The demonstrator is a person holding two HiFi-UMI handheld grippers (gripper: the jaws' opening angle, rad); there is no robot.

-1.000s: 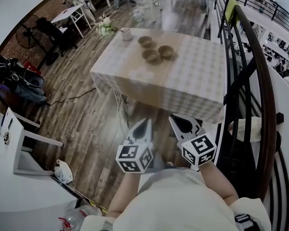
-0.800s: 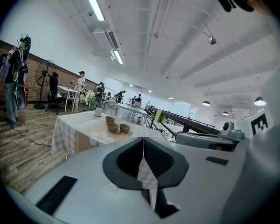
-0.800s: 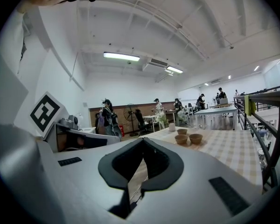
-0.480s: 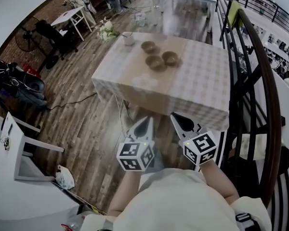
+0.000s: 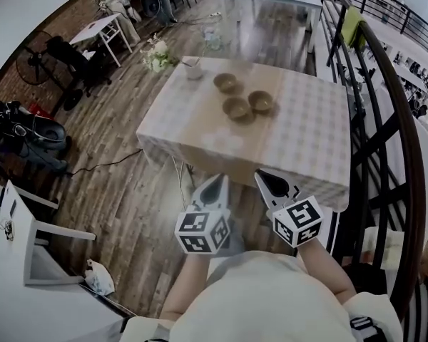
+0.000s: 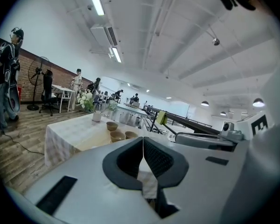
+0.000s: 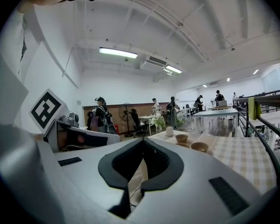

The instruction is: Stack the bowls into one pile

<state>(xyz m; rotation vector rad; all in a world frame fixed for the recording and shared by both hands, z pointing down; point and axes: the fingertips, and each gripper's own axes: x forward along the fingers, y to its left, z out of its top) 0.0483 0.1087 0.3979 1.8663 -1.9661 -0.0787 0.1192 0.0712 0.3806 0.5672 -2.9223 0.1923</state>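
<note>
Three brown bowls stand apart on a table with a checked cloth [image 5: 307, 141]: one at the back [image 5: 226, 83], one in the middle [image 5: 237, 109] and one to the right [image 5: 261, 101]. They also show far off as bowls [image 6: 117, 135] in the left gripper view and bowls [image 7: 199, 146] in the right gripper view. My left gripper [image 5: 220, 179] and right gripper [image 5: 260, 177] are held side by side in front of me, short of the table's near edge. Both are shut with nothing between the jaws.
A white cup [image 5: 193, 68] and a bunch of flowers [image 5: 157, 54] stand at the table's far left corner. A black railing [image 5: 385, 105] runs along the right. White tables and a chair [image 5: 36, 248] stand at the left, cables lie on the wooden floor [image 5: 107, 164], and people stand in the distance.
The table and bowls have come closer and sit lower in the head view as I walk toward them. Both grippers stay shut and side by side.
</note>
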